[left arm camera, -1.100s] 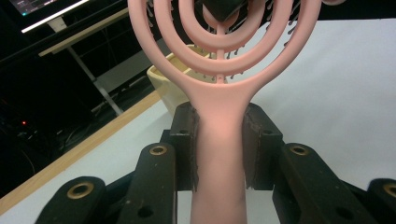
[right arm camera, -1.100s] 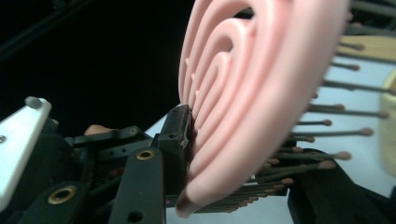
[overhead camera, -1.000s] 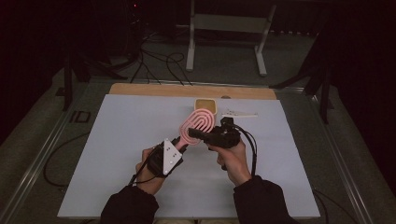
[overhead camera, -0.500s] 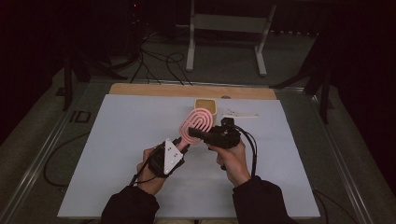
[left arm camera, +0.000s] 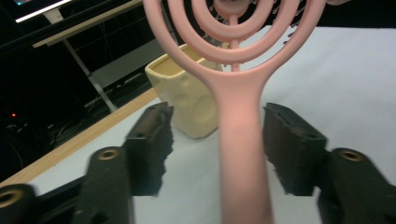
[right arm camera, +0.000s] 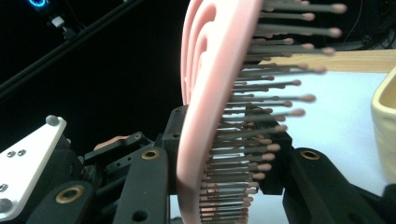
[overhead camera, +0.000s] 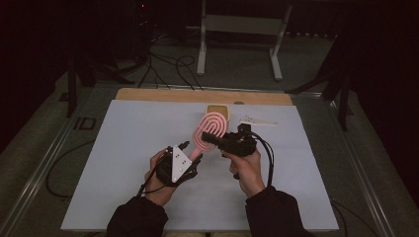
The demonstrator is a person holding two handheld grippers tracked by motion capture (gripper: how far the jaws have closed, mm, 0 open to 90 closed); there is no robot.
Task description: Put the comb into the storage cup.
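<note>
A pink hairbrush [overhead camera: 212, 127] with a ringed head is held above the white mat. My right gripper [overhead camera: 207, 137] is shut on its head, with the bristles [right arm camera: 261, 140] against one jaw [right arm camera: 224, 135]. The brush handle [left arm camera: 240, 140] runs between the jaws of my left gripper [left arm camera: 217, 116]. Those jaws have just been opening and now stand clear of the handle on both sides. In the high view the left gripper [overhead camera: 190, 149] sits at the handle's lower end. A cream cup [overhead camera: 218, 109] stands just beyond the brush [left arm camera: 187, 102].
The white mat [overhead camera: 123, 148] covers a wooden table whose bare edge [overhead camera: 197, 96] runs along the back. A small white strip [overhead camera: 258, 121] lies right of the cup. Cables and a metal stand are on the floor beyond.
Both hands and the brush have kept their place. The left gripper's jaws look a little wider apart around the handle.
</note>
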